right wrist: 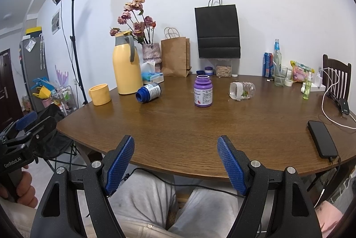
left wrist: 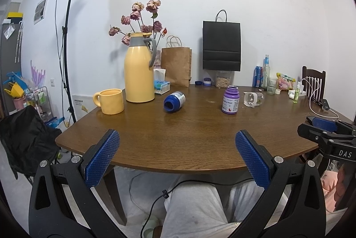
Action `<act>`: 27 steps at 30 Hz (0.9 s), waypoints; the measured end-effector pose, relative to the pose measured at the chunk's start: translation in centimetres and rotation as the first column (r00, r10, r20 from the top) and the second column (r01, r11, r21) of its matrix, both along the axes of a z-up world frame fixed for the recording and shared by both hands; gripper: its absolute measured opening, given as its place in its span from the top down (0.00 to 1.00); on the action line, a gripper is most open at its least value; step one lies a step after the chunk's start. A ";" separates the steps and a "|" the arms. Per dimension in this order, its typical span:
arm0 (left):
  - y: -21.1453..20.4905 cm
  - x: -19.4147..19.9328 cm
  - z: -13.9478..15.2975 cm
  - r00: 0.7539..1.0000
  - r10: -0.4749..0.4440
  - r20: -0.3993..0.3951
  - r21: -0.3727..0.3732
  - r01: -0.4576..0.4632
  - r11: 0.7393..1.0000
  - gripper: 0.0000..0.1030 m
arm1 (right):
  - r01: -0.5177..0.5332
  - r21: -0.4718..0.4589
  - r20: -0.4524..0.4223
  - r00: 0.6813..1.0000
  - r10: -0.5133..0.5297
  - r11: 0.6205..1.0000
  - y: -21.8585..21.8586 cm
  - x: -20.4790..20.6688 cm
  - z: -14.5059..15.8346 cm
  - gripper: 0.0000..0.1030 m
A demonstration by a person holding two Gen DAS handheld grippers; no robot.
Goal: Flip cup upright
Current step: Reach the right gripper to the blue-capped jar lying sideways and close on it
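On the brown table (left wrist: 195,126) (right wrist: 169,122) a yellow mug (left wrist: 110,101) (right wrist: 100,94) stands upright at the far left. A blue bottle (left wrist: 174,101) (right wrist: 148,92) lies on its side, open mouth towards me. Right of it a purple bottle (left wrist: 230,100) (right wrist: 203,91) stands upright, and a clear jar (left wrist: 253,99) (right wrist: 241,90) lies on its side. My left gripper (left wrist: 176,138) hovers open and empty at the near table edge. My right gripper (right wrist: 175,141) is likewise open and empty, well short of all the containers.
A tall yellow thermos (left wrist: 139,69) (right wrist: 126,66), a tissue box (right wrist: 152,76), flowers and paper bags (right wrist: 175,55) line the back. A phone (right wrist: 322,141) with a cable lies near the right edge. Bottles, a glass (right wrist: 280,75) and snacks crowd the back right. A person's legs sit below.
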State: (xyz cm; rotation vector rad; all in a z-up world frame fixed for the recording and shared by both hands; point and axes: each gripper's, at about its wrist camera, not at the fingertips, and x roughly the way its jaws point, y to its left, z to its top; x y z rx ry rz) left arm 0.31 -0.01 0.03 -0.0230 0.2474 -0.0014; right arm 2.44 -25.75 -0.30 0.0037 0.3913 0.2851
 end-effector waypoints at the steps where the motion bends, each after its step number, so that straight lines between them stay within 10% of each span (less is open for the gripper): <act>1: 0.2 0.3 0.0 1.000 0.007 0.014 -0.001 -0.007 1.000 0.00 | 0.003 -0.001 0.003 1.000 -0.003 1.000 0.1 0.3 0.0 0.21; 17: 5.1 13.9 -0.4 0.986 0.096 -0.134 -0.061 -0.105 0.993 0.00 | -0.127 0.021 -0.061 0.990 0.128 0.992 7.9 17.2 1.6 0.21; 27: 10.7 22.6 -2.3 0.933 0.160 -0.321 -0.100 -0.201 0.974 0.00 | -0.168 0.042 -0.294 0.940 0.173 0.985 17.2 32.4 -2.4 0.21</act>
